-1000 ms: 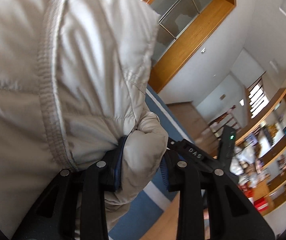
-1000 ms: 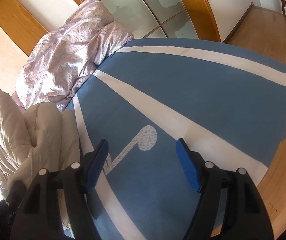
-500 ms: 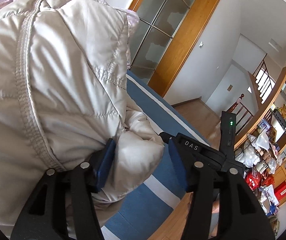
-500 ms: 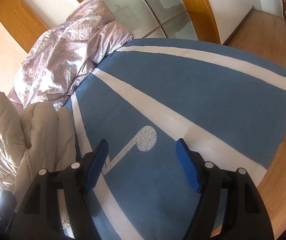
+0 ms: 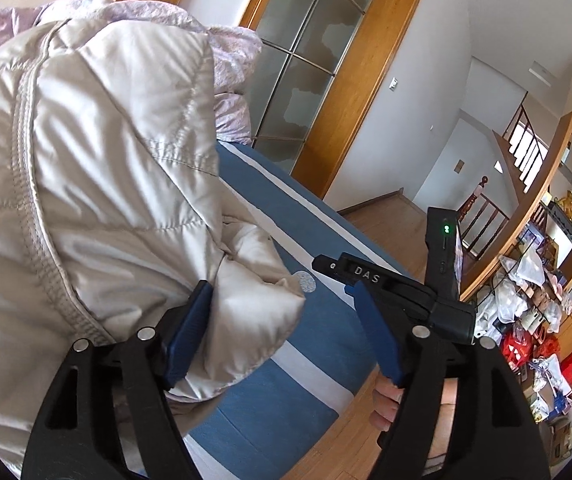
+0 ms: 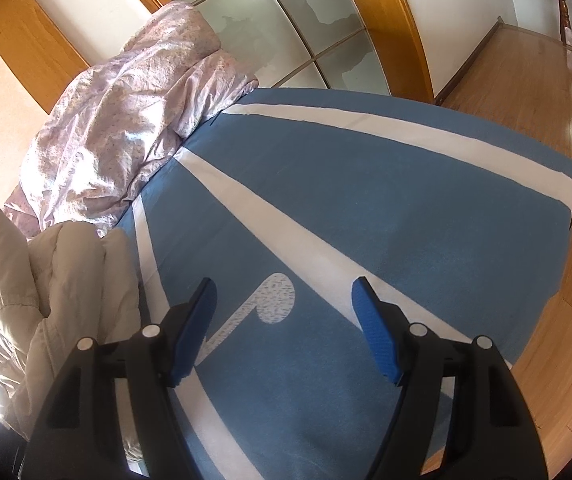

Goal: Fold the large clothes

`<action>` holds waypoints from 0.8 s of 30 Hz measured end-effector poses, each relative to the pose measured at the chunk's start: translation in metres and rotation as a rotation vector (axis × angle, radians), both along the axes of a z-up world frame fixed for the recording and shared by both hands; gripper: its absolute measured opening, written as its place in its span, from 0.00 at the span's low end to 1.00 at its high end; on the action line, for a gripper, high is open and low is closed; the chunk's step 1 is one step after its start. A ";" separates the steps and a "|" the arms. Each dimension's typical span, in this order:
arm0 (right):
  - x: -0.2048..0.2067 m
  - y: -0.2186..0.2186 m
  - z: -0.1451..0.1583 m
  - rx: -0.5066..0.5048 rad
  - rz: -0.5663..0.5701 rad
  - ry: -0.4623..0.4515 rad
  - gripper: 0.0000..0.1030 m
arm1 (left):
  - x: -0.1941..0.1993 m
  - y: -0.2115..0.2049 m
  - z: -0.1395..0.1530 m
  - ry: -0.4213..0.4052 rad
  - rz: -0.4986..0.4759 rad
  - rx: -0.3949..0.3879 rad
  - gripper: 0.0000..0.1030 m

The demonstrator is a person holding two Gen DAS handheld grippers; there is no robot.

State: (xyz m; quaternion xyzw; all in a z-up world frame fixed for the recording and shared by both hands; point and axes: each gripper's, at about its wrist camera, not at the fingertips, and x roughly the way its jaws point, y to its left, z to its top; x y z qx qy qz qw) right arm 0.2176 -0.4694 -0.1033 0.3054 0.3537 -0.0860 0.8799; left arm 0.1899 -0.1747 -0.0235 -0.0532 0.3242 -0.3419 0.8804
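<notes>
left gripper (image 5: pixel 281 328) has its jaws spread wide, a puffy fold of the beige down jacket (image 5: pixel 97 184) sitting loose between them, touching the left pad only, nothing pinched. right gripper (image 6: pixel 283 328) also has its jaws spread, hovering over the bare blue striped bedsheet (image 6: pixel 386 208), holding nothing.

jacket is bunched up tall at the left side of the bed; from the right wrist view it shows as a crumpled heap (image 6: pixel 65 280) at the sheet's left edge, just beside the lilac quilt (image 6: pixel 125 120).

risks from here:
- nothing grips the jacket, so the stuffed slippery shell will likely slump or spring back out of whatever fold it has. cause: puffy fill plus smooth fabric.
- heap sits close to the bed's edge; a nudge from the left gripper could slide it toward the wooden floor (image 6: pixel 558 92).
- closing the left jaws now would probably catch only that small bulge, not a seam or hem, so a lift would drag one layer and twist the rest.
- zipper band (image 5: pixel 25 184) runs down the front; a pad could snag on it.
- right gripper is well apart from the jacket, so it can't steady anything if the heap tips.
- quilt close behind could get caught in a wide grab.

can't tell how much of the fold is done, most of the jacket is hidden.
</notes>
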 end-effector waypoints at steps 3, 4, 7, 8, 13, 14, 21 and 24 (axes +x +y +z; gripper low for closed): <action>-0.001 0.004 0.008 -0.004 0.015 -0.016 0.68 | -0.007 -0.004 0.006 -0.005 -0.007 0.007 0.77; -0.002 0.007 0.013 -0.007 0.024 -0.025 0.68 | -0.011 -0.005 0.008 -0.013 -0.011 0.012 0.80; -0.003 0.017 0.029 -0.021 0.054 -0.051 0.68 | -0.018 -0.008 0.014 -0.033 -0.012 0.033 0.81; -0.003 0.019 0.034 -0.024 0.064 -0.060 0.68 | -0.021 -0.009 0.015 -0.035 -0.012 0.037 0.81; -0.008 0.037 0.069 -0.065 0.129 -0.120 0.68 | -0.032 -0.007 0.025 -0.031 -0.029 0.024 0.81; -0.008 0.042 0.077 -0.072 0.146 -0.133 0.68 | -0.036 -0.004 0.028 -0.034 -0.039 0.019 0.81; -0.016 0.083 0.130 -0.115 0.278 -0.231 0.68 | -0.057 0.051 0.054 -0.067 0.057 -0.014 0.82; -0.020 0.114 0.155 -0.139 0.363 -0.280 0.68 | -0.054 0.088 0.066 -0.089 0.162 -0.024 0.82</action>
